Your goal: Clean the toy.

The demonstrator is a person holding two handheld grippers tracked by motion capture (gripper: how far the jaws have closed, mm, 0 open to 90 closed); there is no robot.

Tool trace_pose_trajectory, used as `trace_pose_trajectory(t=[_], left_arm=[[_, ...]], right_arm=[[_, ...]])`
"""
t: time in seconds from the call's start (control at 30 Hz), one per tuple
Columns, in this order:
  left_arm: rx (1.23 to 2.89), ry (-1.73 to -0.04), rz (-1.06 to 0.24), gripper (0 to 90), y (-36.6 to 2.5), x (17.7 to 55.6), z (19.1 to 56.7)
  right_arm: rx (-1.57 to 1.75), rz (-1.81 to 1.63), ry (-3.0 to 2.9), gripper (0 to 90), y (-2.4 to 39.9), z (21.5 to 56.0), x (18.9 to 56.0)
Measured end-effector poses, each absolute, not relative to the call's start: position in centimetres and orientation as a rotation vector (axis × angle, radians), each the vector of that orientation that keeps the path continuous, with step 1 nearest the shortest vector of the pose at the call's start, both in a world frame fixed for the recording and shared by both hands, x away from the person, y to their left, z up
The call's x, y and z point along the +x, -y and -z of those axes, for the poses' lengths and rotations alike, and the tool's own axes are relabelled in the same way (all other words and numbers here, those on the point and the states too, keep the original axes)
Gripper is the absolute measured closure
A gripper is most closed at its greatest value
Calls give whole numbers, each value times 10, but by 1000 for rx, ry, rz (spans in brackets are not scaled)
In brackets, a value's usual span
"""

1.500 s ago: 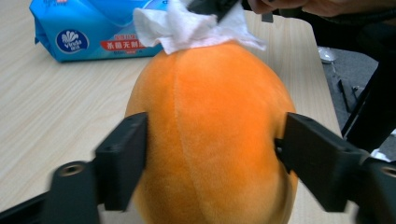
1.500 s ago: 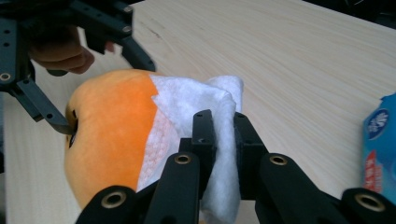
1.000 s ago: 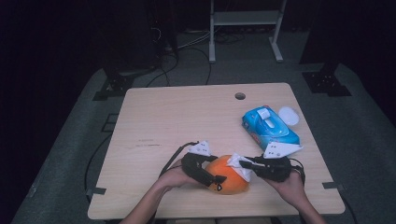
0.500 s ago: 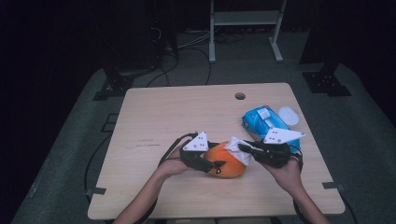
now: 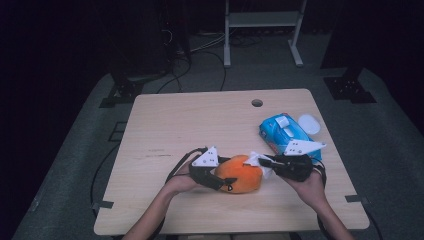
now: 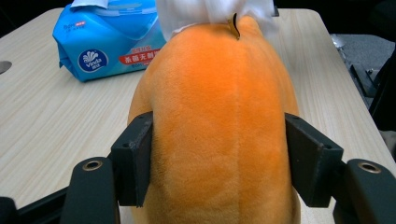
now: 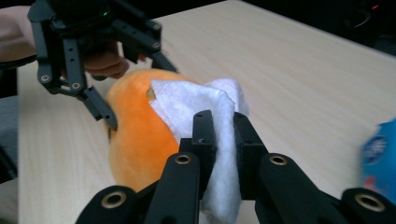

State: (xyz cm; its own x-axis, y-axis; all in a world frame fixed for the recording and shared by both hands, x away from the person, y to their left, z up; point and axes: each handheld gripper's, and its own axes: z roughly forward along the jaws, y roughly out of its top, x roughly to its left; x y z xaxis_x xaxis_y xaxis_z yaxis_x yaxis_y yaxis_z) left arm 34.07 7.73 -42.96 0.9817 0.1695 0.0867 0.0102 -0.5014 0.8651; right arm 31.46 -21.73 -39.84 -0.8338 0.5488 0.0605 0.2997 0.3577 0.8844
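An orange plush toy [image 5: 242,174] lies on the wooden table [image 5: 200,125] near its front edge. My left gripper [image 5: 222,180] clasps it from the left. In the left gripper view the pads [image 6: 135,158] press into both sides of the plush toy [image 6: 219,116]; these jaws have just been opening a little with the toy still between them. My right gripper [image 7: 224,135] is shut on a white wipe [image 7: 191,102], which lies against the right end of the plush toy [image 7: 135,126]. The left gripper [image 7: 137,93] straddles the toy's far end in that view.
A blue pack of wipes [image 5: 280,132] lies at the right of the table, just behind my right hand, with a white round lid [image 5: 308,123] beside it. A small hole [image 5: 257,103] sits near the table's far edge. Bare tabletop spreads to the left and far side.
Both grippers and the plush toy have shifted slightly away from the front edge. The wipe has rubbed a little across the toy's right end.
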Motion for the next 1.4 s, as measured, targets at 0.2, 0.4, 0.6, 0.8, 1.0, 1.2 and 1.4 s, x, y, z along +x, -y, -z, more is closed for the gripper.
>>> trace_pose_trajectory(t=[0.2,0.4,0.6,0.8,1.0,1.2,1.4], left_arm=[[2106,-87,-215,325,-72,337,428],[2112,-89,-219,326,-75,338,429],[2104,-148,-180,247,-75,341,428],[2104,-248,-136,135,-79,345,425],[2097,-247,-121,293,-82,346,427],[2106,-218,-149,304,-80,343,426],[2088,-245,-130,300,-83,346,429]], right_arm=[[725,-1633,-2425,816,205,395,318],[698,-1554,-2436,816,203,395,317],[778,-1567,-2428,816,220,408,317],[806,-1578,-2423,815,225,412,316],[784,-1567,-2425,816,223,405,314],[704,-1586,-2443,816,206,395,312],[747,-1572,-2439,816,216,405,314]])
